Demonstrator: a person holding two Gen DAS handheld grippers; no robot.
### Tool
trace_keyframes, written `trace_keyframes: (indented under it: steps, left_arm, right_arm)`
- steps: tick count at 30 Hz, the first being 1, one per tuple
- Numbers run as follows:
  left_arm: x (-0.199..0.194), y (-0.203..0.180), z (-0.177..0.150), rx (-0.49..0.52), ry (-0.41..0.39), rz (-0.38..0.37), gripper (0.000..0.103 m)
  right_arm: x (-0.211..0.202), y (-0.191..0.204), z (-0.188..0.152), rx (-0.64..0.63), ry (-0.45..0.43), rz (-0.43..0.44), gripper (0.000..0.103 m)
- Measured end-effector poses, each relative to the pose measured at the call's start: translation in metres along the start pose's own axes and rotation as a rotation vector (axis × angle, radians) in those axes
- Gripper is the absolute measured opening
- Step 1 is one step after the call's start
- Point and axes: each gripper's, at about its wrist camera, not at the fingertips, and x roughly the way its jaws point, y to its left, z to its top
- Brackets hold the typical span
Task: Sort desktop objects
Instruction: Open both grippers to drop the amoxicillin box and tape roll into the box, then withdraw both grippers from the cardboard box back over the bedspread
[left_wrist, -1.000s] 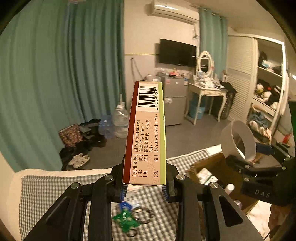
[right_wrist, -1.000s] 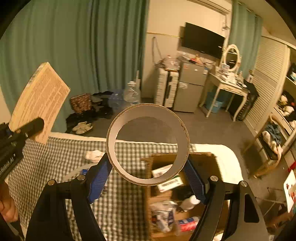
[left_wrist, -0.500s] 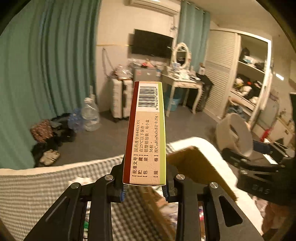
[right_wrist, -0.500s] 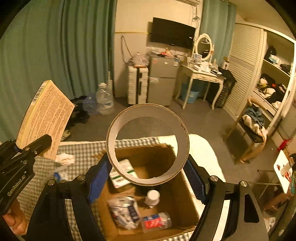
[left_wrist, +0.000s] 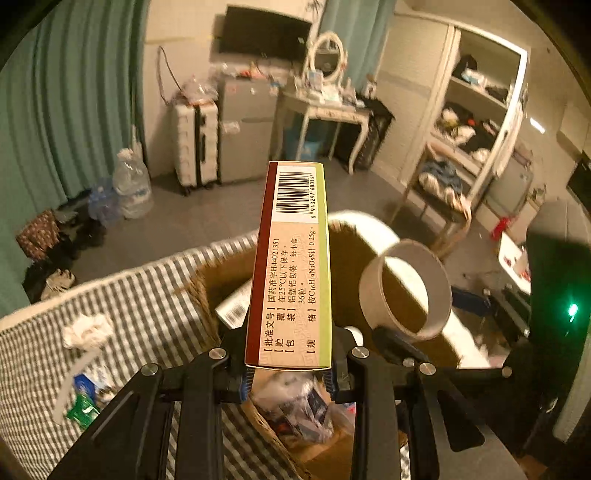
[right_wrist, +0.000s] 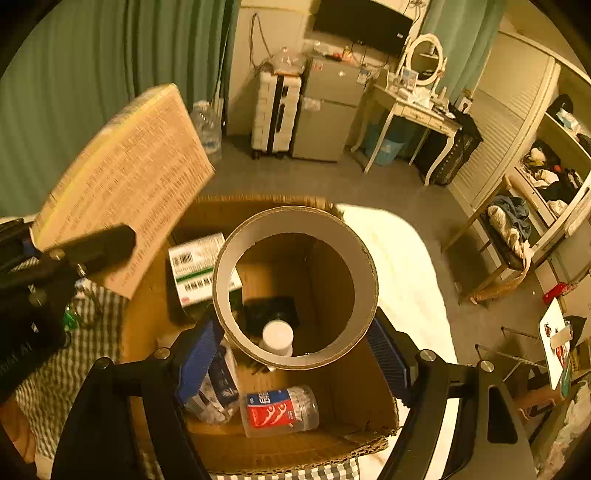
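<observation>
My left gripper (left_wrist: 288, 373) is clamped on the lower end of a medicine box (left_wrist: 291, 258), so its jaws sit only as far apart as the box is thick. The box stands upright in the middle of the left wrist frame, narrow printed side and barcode facing me. In the right wrist frame the same box (right_wrist: 125, 184) fills the upper left, tilted, its broad text-covered face showing, and blurred.

My right gripper (right_wrist: 295, 350) is closed against a wide cardboard tape core (right_wrist: 295, 288), one blue pad (right_wrist: 197, 354) pressed to each side of the ring, so the jaws are spread wide. The ring sits in the centre of that frame with its opening toward the camera. In the left wrist frame the core (left_wrist: 406, 288) appears at right centre, beside the medicine box and apart from it.

Both items hang over an open cardboard box (right_wrist: 332, 435) that takes up the lower half of the right wrist frame. Lying in it I see a green-and-white carton (right_wrist: 195, 266) at upper left, a white-capped bottle (right_wrist: 277, 338) seen through the ring, a plastic bottle with a red label (right_wrist: 280, 410) at bottom centre, and a crumpled plastic bag (right_wrist: 214, 395) beside it on the left.

The checked tablecloth (left_wrist: 147, 314) runs across the lower left of the left wrist frame, with a crumpled white tissue (left_wrist: 86, 328) and a small green packet (left_wrist: 83, 408) on it.
</observation>
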Motion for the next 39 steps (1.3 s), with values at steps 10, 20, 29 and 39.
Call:
trace_keyframes:
  steps: [10,20,29,39]
  left_arm:
    - [0.038,-0.018,-0.028,0.04,0.135,-0.013,0.03]
    - [0.022,-0.024,-0.01,0.048,0.096,-0.005,0.053]
    - [-0.022,0.019,0.021,-0.047,-0.019,0.068,0.065]
    - [-0.072,0.088,0.03,-0.15,-0.126,0.208,0.075]
  right_arm:
    - [0.033,-0.005,-0.026,0.001,0.099,0.02,0.078]
    - [0.026,-0.001,-0.029,-0.041,0.091,-0.007,0.078]
    - [0.002,-0.013,-0.011,0.032,0.039,-0.037,0.081]
    - [-0.024,0.004,0.017,0.126,-0.016,0.005,0.081]
